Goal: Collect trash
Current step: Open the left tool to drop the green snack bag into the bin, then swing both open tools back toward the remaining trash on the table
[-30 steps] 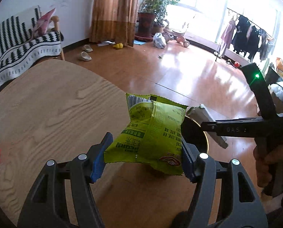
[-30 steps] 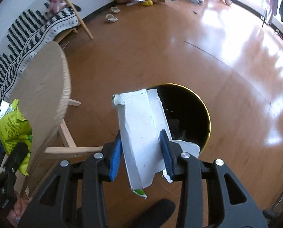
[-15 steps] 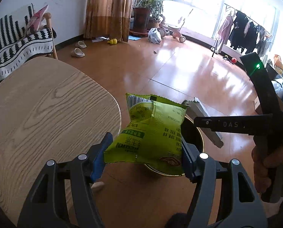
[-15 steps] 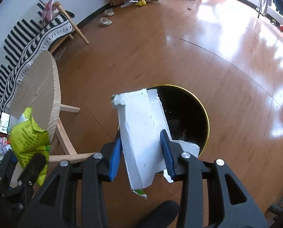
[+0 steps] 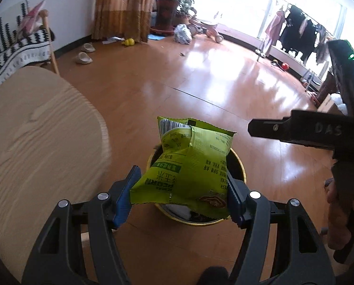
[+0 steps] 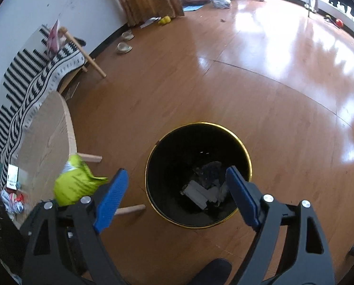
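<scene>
Round table [image 5: 41, 128] edge just beside bin [image 6: 244, 156]; floor around bare.

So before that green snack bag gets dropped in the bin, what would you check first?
1. Green snack bag gripped by the left gripper: ok.
2. Bag over the black bin: ok in the left wrist view, where it hangs in front of the opening.
3. Right gripper empty, jaws opening: ok, nothing between them.
4. White carton inside the bin: ok.
5. Right gripper out of the bag's way: cannot tell; it hangs over the bin too.
6. Room left in the bin: ok.
</scene>
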Available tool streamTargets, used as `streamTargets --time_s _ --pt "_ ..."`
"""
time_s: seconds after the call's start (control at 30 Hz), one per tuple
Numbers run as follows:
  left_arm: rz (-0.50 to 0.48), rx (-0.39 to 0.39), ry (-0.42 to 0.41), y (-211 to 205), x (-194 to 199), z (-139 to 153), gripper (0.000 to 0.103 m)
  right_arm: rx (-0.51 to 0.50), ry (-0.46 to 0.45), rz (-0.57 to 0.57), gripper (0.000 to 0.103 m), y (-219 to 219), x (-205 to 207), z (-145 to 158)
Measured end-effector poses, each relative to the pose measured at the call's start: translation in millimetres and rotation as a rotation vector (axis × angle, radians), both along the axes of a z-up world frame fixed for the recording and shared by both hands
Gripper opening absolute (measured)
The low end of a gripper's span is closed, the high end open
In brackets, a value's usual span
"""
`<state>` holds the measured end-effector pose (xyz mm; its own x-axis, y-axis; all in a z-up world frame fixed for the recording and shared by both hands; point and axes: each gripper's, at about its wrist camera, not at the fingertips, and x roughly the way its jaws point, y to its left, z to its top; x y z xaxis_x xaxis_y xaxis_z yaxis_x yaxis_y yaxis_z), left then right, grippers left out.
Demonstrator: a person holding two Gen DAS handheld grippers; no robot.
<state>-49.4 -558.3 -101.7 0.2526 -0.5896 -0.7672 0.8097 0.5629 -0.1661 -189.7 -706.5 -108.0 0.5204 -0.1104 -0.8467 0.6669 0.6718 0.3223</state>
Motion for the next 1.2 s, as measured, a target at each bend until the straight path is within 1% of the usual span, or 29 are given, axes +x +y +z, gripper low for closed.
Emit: streamTargets --time_s 0.13,0.17,0.2,0.23,0.4,0.5,0.6,0.7,0.8,0.9,0.93,0.97,1.0,1.07,1.2 --pt "-0.035 -0.013 0.028 -21 1 -7 0.066 0.003 -0.012 -0.044 0.082 -9 -9 3" --pt "-0.039 -0.011 0.028 -25 0 -9 0.073 0.004 -0.017 -0.056 0.082 -11 -13 4" --pt "-0.04 -0.007 0.023 -27 0 -10 0.084 0.003 -0.02 -0.064 0.083 -12 -15 5" --pt "-0.027 -0.009 -0.003 -28 -2 -9 0.088 0.0 -0.023 -0.069 0.083 -13 -16 6" --pt "-0.022 -0.021 -0.025 -25 -7 -4 0.088 -0.01 -0.024 -0.064 0.083 -11 -16 8" --pt "-0.011 -0.023 -0.054 -16 -8 5 0.091 -0.016 -0.028 -0.044 0.083 -1 -11 12" --pt "0.01 -0.035 -0.086 4 -7 21 0.093 -0.026 -0.04 -0.007 0.083 14 2 20" --pt "0.038 -0.03 -0.13 35 -4 37 0.095 -0.042 -0.065 0.041 0.083 36 19 33" --pt "0.086 -0.018 -0.174 77 7 54 0.096 -0.051 -0.097 0.109 0.086 67 43 46" --pt "0.162 -0.005 -0.203 131 22 71 0.097 -0.057 -0.121 0.203 0.087 110 77 61" --pt "0.198 0.001 -0.21 156 30 77 0.097 -0.058 -0.126 0.23 0.087 122 88 66" --pt "0.224 0.005 -0.217 173 35 82 0.097 -0.062 -0.137 0.282 0.087 146 106 72" --pt "0.263 0.011 -0.228 194 42 86 0.097 -0.065 -0.144 0.313 0.087 162 116 75" --pt "0.348 0.018 -0.243 246 58 98 0.097 -0.069 -0.164 0.406 0.087 208 143 83" --pt "0.495 0.023 -0.265 335 80 112 0.097 -0.081 -0.196 0.574 0.087 295 186 93"
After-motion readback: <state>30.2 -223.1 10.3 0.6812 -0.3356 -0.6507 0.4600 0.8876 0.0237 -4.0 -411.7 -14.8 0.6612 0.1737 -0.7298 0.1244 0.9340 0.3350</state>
